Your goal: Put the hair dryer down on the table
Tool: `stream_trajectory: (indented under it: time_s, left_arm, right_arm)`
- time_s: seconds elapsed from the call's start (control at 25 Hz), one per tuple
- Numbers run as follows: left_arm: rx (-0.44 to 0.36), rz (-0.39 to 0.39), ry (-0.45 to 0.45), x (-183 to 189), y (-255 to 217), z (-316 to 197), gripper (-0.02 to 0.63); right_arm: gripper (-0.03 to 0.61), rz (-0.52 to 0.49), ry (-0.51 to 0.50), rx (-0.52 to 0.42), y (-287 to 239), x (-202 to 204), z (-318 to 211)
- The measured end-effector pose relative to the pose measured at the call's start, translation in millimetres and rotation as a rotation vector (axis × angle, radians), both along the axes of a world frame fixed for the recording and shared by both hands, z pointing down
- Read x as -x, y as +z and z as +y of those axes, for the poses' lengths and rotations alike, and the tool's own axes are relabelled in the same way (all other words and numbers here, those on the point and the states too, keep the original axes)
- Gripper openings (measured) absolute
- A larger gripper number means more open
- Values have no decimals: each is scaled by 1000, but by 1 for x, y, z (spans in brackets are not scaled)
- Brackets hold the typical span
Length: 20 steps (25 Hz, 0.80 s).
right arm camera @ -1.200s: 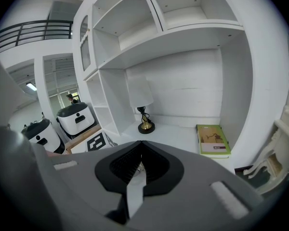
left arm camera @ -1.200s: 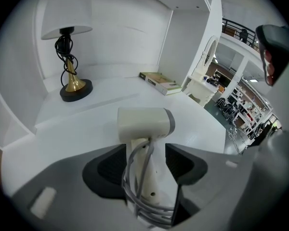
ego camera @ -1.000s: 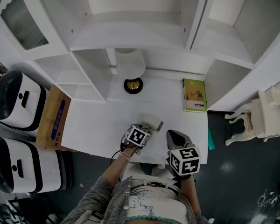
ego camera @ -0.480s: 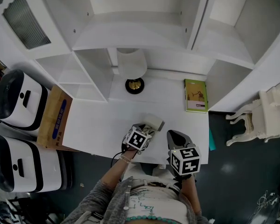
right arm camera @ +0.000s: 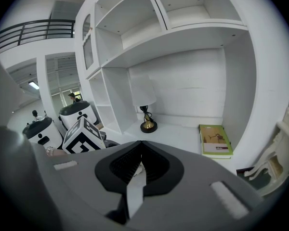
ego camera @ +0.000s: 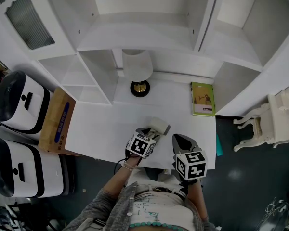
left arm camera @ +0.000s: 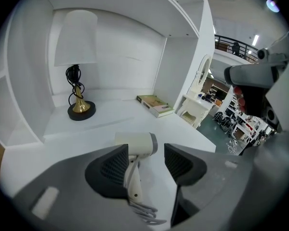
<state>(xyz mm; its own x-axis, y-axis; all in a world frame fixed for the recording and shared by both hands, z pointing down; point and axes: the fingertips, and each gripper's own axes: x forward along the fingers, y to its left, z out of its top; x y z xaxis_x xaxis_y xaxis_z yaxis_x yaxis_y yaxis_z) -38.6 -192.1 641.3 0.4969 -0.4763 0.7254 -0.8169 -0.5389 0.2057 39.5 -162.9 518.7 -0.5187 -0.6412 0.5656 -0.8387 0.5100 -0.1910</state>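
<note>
Hair dryer (left arm camera: 135,148) lies on the white desk (left arm camera: 111,121) inside the spread jaws of the left claw (left arm camera: 145,154). Its cream barrel sits crosswise just past the jaw tips, and its handle runs back toward the camera close along the left-hand jaw; whether the two touch cannot be told. The other jaw stands clear of the dryer with bare desk between them, so this claw is released and grips nothing. A grey coiled cord (left arm camera: 145,211) trails from the handle's end, nearest the claw's body. From the head view the left claw (ego camera: 145,134) rests over the desk's (ego camera: 101,129) near edge with the hair dryer (ego camera: 159,125) just ahead of it. The right claw (ego camera: 181,141) is just beside it to the right, also at the near edge. The right claw (right arm camera: 141,148) is clenched, its jaw tips meeting with nothing between them. Well beyond both claws, toward the back of the desk, stand a brass-based lamp (ego camera: 139,87) ahead of the left claw and a green book (ego camera: 202,98) ahead of the right one.
</note>
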Motion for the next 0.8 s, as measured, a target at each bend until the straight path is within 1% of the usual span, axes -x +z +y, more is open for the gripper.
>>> stream_trajectory:
  time_s: [0.32,0.8]
  left_arm:
    - [-40,27,-12,1,-19,4,224]
    - [-95,68,-24,0,-48,10,179]
  right_arm:
    - [29,1,-10,-2,-1,4,2]
    - [29,-2,-16,-2,-1,6,2]
